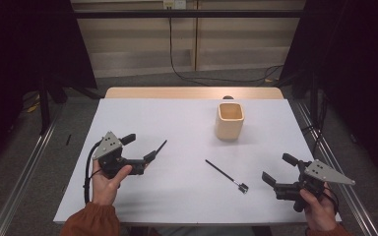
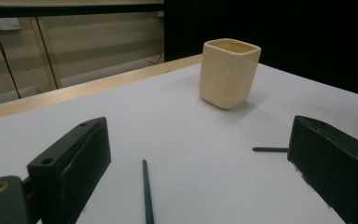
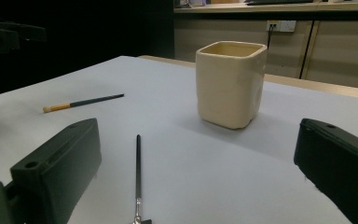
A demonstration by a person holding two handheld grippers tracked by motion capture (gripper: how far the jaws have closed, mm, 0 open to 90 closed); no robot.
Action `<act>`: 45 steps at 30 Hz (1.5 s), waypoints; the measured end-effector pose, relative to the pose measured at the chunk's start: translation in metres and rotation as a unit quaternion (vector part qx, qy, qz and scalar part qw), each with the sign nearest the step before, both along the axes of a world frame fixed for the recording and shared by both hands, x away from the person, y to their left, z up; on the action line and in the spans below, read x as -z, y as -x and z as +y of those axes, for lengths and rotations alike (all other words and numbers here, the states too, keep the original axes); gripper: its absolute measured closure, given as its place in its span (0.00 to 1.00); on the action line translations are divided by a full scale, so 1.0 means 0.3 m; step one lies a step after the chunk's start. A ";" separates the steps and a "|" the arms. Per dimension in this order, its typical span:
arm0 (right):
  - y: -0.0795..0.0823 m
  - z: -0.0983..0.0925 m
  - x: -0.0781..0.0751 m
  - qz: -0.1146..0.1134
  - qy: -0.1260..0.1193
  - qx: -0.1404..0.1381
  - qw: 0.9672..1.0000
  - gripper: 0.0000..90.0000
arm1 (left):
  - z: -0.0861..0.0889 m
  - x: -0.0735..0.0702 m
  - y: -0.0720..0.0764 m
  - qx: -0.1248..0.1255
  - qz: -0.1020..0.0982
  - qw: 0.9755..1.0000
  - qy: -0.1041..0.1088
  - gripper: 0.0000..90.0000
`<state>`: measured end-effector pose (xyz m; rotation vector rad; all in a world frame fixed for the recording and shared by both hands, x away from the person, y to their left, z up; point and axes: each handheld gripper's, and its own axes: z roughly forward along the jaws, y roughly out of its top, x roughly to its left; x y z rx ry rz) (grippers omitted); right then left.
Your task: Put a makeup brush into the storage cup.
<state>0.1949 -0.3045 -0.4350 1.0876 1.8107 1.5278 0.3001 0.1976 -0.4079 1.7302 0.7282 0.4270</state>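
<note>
Cup upright on white table, dim room.

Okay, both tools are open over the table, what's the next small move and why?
Probably lower the left tool around the dark brush lying flat between its open jaws and close. The cream cup stands upright and apart, a likely place to drop it.
</note>
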 end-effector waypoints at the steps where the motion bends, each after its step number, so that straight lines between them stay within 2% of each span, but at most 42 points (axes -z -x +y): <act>1: 0.000 0.000 0.000 0.000 0.000 0.000 1.000 0.00 | 0.001 0.000 -0.006 -0.001 0.001 1.000 -0.003 0.07; 4: 0.000 0.001 0.000 0.000 0.000 0.000 1.000 0.00 | -0.003 -0.004 -0.025 -0.001 0.005 1.000 -0.014 0.07; 9: 0.000 0.001 0.000 0.000 0.001 0.000 1.000 0.00 | -0.017 -0.023 -0.048 -0.002 0.003 1.000 -0.016 0.07; 13: -0.001 0.002 0.000 0.001 -0.001 0.001 1.000 0.00 | -0.032 -0.035 -0.079 -0.002 0.008 0.999 -0.039 0.08; 16: -0.001 0.001 0.000 0.001 0.000 0.001 1.000 0.00 | -0.038 -0.036 -0.093 -0.006 0.013 0.999 -0.046 0.08; 18: 0.000 0.001 0.000 0.001 0.000 0.000 1.000 0.00 | -0.047 -0.037 -0.112 0.003 0.029 0.997 -0.071 0.08; 19: 0.000 0.001 0.000 0.000 -0.001 0.000 1.000 0.00 | -0.047 -0.037 -0.112 0.003 0.029 0.997 -0.071 0.08; 21: -0.001 0.000 0.001 0.001 0.000 0.001 1.000 0.00 | -0.051 -0.037 -0.120 0.004 0.037 0.995 -0.089 0.08; 22: -0.001 0.000 0.001 0.001 0.000 0.001 1.000 0.00 | -0.052 -0.036 -0.123 0.005 0.042 0.995 -0.090 0.08; 24: -0.002 0.000 0.001 0.001 -0.002 0.001 1.000 0.00 | -0.054 -0.039 -0.130 0.006 0.052 0.993 -0.105 0.07; 27: -0.002 0.001 0.001 0.001 -0.001 0.001 1.000 0.00 | -0.055 -0.044 -0.139 0.005 0.067 0.991 -0.113 0.07; 32: -0.002 0.001 0.001 0.002 -0.002 0.002 1.000 0.00 | -0.060 -0.066 -0.157 0.020 0.107 0.984 -0.143 0.09; 33: -0.002 0.000 0.001 0.002 -0.002 0.001 1.000 0.00 | -0.060 -0.071 -0.163 0.035 0.127 0.980 -0.149 0.14; 34: -0.001 0.000 0.001 0.002 -0.002 0.001 1.000 0.00 | -0.062 -0.075 -0.166 0.035 0.130 0.978 -0.157 0.16; 35: -0.001 0.000 0.001 0.002 -0.002 0.001 1.000 0.00 | -0.065 -0.078 -0.166 0.030 0.127 0.978 -0.163 0.15; 37: -0.002 0.000 0.000 0.001 -0.002 0.001 1.000 0.00 | -0.067 -0.080 -0.171 0.041 0.147 0.974 -0.167 0.15; 38: -0.002 0.000 0.001 0.003 0.000 0.002 1.000 0.00 | -0.068 -0.078 -0.172 0.042 0.154 0.973 -0.167 0.14; 39: -0.002 -0.001 0.002 0.003 -0.001 0.002 1.000 0.00 | -0.071 -0.073 -0.175 0.040 0.167 0.969 -0.178 0.13; 40: -0.002 -0.001 0.002 0.003 -0.001 0.002 1.000 0.00 | -0.071 -0.073 -0.175 0.040 0.167 0.969 -0.178 0.12; 41: -0.002 -0.001 0.001 0.003 -0.002 0.002 1.000 0.00 | -0.071 -0.066 -0.181 0.044 0.180 0.965 -0.186 0.11; 42: -0.002 -0.001 0.001 0.003 -0.002 0.002 1.000 0.00 | -0.071 -0.066 -0.181 0.044 0.180 0.965 -0.186 0.11; 44: -0.002 0.000 0.001 0.003 -0.001 0.002 1.000 0.00 | -0.070 -0.058 -0.188 0.043 0.194 0.961 -0.194 0.10; 45: -0.002 0.001 0.001 0.003 0.000 0.001 1.000 0.00 | -0.070 -0.053 -0.192 0.040 0.208 0.957 -0.197 0.08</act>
